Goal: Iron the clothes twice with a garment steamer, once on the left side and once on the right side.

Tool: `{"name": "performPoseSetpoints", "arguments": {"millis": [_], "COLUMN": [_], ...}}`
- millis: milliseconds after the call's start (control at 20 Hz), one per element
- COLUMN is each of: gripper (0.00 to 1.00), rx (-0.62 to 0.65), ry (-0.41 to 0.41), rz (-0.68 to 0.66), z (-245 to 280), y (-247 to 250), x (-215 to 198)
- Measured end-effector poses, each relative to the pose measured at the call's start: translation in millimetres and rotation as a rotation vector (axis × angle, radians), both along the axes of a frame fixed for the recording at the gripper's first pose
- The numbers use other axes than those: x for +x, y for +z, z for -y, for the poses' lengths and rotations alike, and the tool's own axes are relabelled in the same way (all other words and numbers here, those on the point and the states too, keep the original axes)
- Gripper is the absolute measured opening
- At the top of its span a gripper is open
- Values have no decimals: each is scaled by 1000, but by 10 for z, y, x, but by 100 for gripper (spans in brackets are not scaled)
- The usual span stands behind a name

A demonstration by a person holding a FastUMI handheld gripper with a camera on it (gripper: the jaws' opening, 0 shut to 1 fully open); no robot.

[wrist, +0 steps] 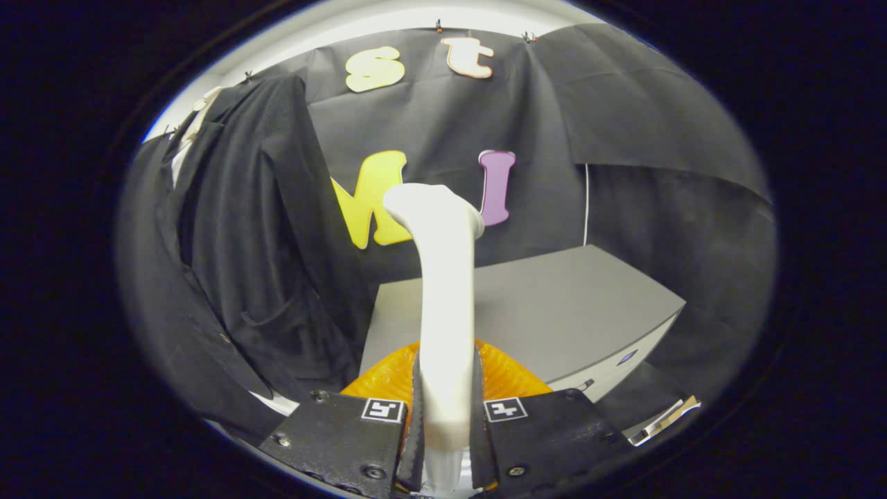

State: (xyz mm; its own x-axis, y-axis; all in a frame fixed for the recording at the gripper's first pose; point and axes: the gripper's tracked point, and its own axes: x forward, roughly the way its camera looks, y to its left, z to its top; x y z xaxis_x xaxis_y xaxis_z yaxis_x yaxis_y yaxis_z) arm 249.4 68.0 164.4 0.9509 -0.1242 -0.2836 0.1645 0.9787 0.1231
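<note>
Gripper (443,423): its 2 fingers are closed tight on the handle of the white garment steamer (443,291), which stands upright between them, head up and ahead. Dark jacket (235,263) hangs off to the left, apart from the steamer head. Grey table (554,312) sits beyond the fingers.

Risks, as judged: smooth handle could twist in the grip during a stroke; head could snag the lapel or pocket; swinging left could overshoot the garment.

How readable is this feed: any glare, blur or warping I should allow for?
Gripper view: fisheye bends the grey table edges; the white plastic steamer, clamped in the gripper, looks overexposed, soft at its base; the dark hanging jacket is dim, its folds faint.
</note>
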Motion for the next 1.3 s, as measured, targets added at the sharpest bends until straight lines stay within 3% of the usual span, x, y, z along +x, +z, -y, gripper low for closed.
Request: {"name": "performPoseSetpoints", "arguments": {"millis": [800, 1300], "gripper": [29, 29], "rx": [-300, -414], "ry": [-162, -112], "rz": [400, 643], "z": [-1065, -1677], "y": [1236, 1935], "x": [-603, -270]}}
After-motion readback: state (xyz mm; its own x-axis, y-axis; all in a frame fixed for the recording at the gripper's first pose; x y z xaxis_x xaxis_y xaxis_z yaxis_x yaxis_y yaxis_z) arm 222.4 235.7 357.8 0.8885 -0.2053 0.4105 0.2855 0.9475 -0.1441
